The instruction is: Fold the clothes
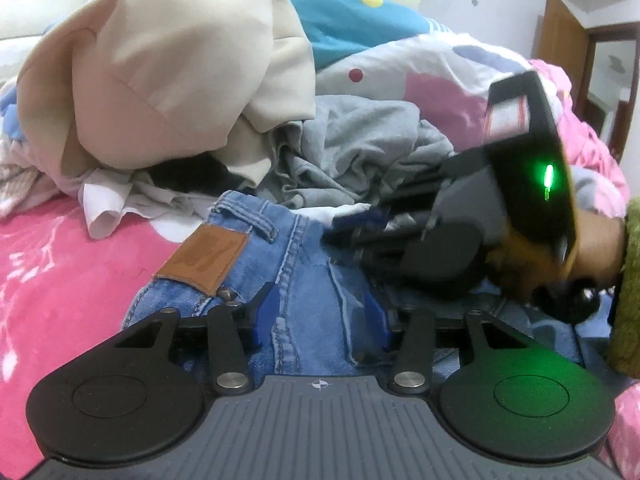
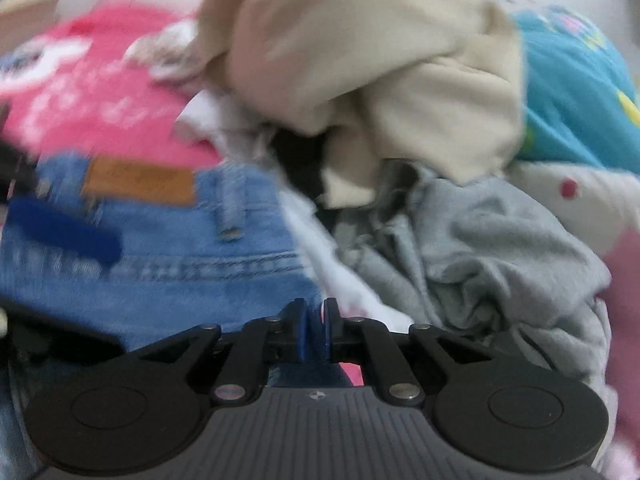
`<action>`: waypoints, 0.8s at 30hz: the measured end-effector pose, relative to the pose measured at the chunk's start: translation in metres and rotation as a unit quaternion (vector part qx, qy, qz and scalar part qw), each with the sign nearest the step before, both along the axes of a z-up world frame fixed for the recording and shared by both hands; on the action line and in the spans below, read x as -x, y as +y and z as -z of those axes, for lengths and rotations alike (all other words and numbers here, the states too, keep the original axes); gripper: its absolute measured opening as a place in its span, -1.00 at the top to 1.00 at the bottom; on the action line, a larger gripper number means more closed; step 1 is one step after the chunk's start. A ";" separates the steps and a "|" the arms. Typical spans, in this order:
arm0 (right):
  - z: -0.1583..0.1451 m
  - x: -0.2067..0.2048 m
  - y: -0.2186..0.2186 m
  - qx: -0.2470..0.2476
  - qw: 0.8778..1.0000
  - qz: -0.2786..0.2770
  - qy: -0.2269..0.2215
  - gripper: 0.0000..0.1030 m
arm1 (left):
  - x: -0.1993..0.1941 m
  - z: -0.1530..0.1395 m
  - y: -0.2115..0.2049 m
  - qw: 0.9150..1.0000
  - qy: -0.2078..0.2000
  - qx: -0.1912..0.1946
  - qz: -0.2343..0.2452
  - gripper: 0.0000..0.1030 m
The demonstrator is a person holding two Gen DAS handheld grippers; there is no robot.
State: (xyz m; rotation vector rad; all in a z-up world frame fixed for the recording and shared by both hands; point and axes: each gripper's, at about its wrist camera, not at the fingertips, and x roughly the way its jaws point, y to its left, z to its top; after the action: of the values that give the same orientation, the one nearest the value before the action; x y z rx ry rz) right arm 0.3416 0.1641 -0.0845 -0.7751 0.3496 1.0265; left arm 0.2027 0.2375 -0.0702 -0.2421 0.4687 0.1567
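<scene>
Blue jeans [image 1: 288, 264] with a brown leather waistband patch [image 1: 204, 258] lie on the pink bed cover. My left gripper [image 1: 320, 316] is open, its blue pads on either side of the jeans' centre seam by the waistband. My right gripper [image 2: 314, 330] is shut on an edge of the jeans [image 2: 168, 264]; in the left wrist view it [image 1: 348, 232] lies across the jeans from the right, held by a hand. The right wrist view is blurred, and a blue pad of the left gripper [image 2: 68, 228] shows at its left.
A heap of clothes lies behind the jeans: a beige hoodie [image 1: 160, 80], a grey garment [image 1: 360, 148], white cloth [image 1: 116, 200] and a blue printed quilt [image 1: 352, 12]. The pink bed cover [image 1: 60, 280] spreads to the left. A door stands far right.
</scene>
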 end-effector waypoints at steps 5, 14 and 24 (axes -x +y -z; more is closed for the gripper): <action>-0.042 -0.024 -0.037 -0.087 0.990 0.107 0.015 0.84 | -0.001 0.001 0.000 1.000 0.000 -0.004 0.001 0.07; -0.092 0.038 -0.150 -0.162 0.962 0.210 0.063 0.82 | -0.002 0.000 0.004 1.000 0.001 0.000 0.008 0.10; -0.053 0.075 -0.202 -0.045 0.965 0.257 0.029 0.55 | 0.000 -0.001 0.007 1.000 0.009 -0.003 0.021 0.13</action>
State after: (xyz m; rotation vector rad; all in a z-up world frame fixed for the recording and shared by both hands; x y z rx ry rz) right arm 0.2665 -0.0384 -0.0311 -0.5325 0.5192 0.5711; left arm 0.2027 0.2449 -0.0689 -0.2256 0.4913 0.1185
